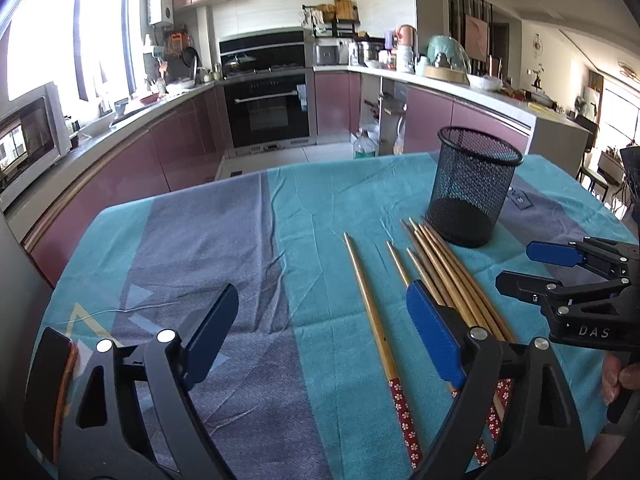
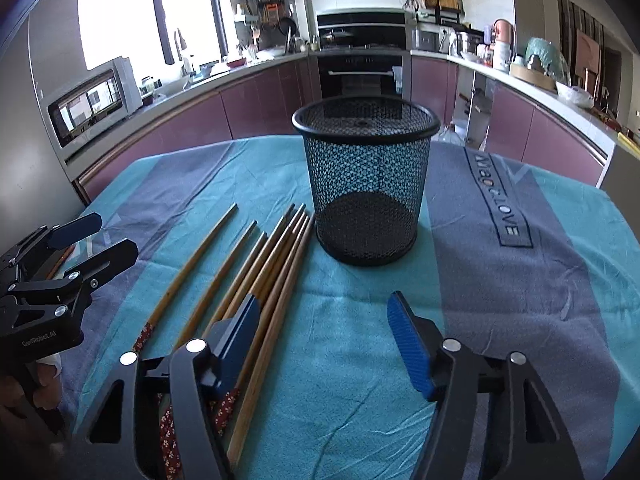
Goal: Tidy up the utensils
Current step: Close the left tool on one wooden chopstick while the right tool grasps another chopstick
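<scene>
Several wooden chopsticks (image 1: 452, 280) (image 2: 280, 252) with red flowered ends lie side by side on the teal and purple cloth. One chopstick (image 1: 368, 292) lies a little apart to their left. A black mesh cup (image 1: 472, 192) (image 2: 366, 184) stands upright and empty just beyond their tips. My left gripper (image 1: 324, 300) (image 2: 116, 232) hovers open over the near ends, its right finger above the bundle and the lone chopstick showing in the gap. My right gripper (image 2: 323, 300) (image 1: 516, 266) is open too, its left finger over the bundle, bare cloth between the fingers, pointing at the cup.
The cloth-covered table (image 1: 200, 240) ends at a rounded far edge, with kitchen floor beyond. Purple cabinets, an oven (image 2: 364, 76) and a microwave (image 1: 28, 136) line the room. A dark flat object with an orange edge (image 1: 52, 392) lies at the table's near left.
</scene>
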`<control>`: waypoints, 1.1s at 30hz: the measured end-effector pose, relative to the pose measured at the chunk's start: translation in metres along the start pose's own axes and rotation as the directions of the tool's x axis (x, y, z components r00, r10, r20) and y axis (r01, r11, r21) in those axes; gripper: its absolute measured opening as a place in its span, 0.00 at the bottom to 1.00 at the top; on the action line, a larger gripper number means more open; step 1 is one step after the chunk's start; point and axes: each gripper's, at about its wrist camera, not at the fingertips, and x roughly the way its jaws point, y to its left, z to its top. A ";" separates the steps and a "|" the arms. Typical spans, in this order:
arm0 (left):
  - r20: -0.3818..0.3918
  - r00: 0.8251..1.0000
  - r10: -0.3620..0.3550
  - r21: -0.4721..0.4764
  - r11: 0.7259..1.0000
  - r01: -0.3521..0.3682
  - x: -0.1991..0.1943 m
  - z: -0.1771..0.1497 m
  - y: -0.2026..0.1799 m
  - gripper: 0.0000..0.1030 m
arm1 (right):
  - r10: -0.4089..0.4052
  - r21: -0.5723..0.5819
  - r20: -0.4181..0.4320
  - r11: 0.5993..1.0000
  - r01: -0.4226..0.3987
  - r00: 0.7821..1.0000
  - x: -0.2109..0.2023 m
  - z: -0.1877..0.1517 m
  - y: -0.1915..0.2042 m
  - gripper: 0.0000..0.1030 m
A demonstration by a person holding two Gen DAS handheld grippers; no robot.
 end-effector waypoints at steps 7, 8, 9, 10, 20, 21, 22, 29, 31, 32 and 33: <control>-0.112 0.993 -0.044 0.032 0.998 0.048 0.036 0.001 -0.010 0.67 | 0.037 -0.026 -0.081 0.999 -0.040 0.996 0.014 0.003 0.011 0.47; -0.122 0.991 -0.050 0.029 0.998 0.054 0.040 0.001 -0.010 0.66 | 0.038 -0.027 -0.086 0.999 -0.041 0.996 0.015 0.004 0.012 0.47; -0.133 0.989 -0.057 0.024 0.998 0.061 0.044 0.001 -0.010 0.64 | 0.036 -0.030 -0.089 0.999 -0.038 0.995 0.016 0.006 0.012 0.46; -0.143 0.988 -0.063 0.021 0.998 0.067 0.047 0.002 -0.010 0.62 | 0.033 -0.031 -0.091 0.999 -0.036 0.995 0.017 0.008 0.012 0.44; -0.215 0.970 -0.113 0.006 0.993 0.117 0.076 0.007 -0.018 0.47 | 0.050 -0.014 -0.113 0.999 -0.052 0.992 0.027 0.016 0.005 0.37; -0.216 0.970 -0.114 0.010 0.993 0.119 0.080 0.008 -0.021 0.46 | 0.041 -0.026 -0.116 0.999 -0.044 0.992 0.029 0.017 0.008 0.37; -0.219 0.969 -0.117 0.013 0.992 0.123 0.081 0.007 -0.022 0.46 | 0.031 -0.037 -0.117 0.999 -0.036 0.993 0.030 0.017 0.009 0.37; -0.221 0.968 -0.116 0.032 0.992 0.126 0.092 0.015 -0.034 0.33 | -0.013 -0.093 -0.112 0.996 0.003 0.994 0.042 0.025 0.020 0.27; -0.222 0.968 -0.118 0.031 0.991 0.128 0.092 0.017 -0.036 0.18 | 0.016 -0.074 -0.110 0.997 -0.024 0.994 0.042 0.026 0.018 0.15; -0.221 0.968 -0.121 0.026 0.991 0.130 0.092 0.017 -0.036 0.16 | 0.021 -0.068 -0.110 0.997 -0.029 0.994 0.042 0.026 0.018 0.11; -0.221 0.967 -0.123 0.020 0.991 0.131 0.090 0.016 -0.037 0.11 | 0.034 -0.063 -0.110 0.997 -0.041 0.993 0.041 0.026 0.016 0.08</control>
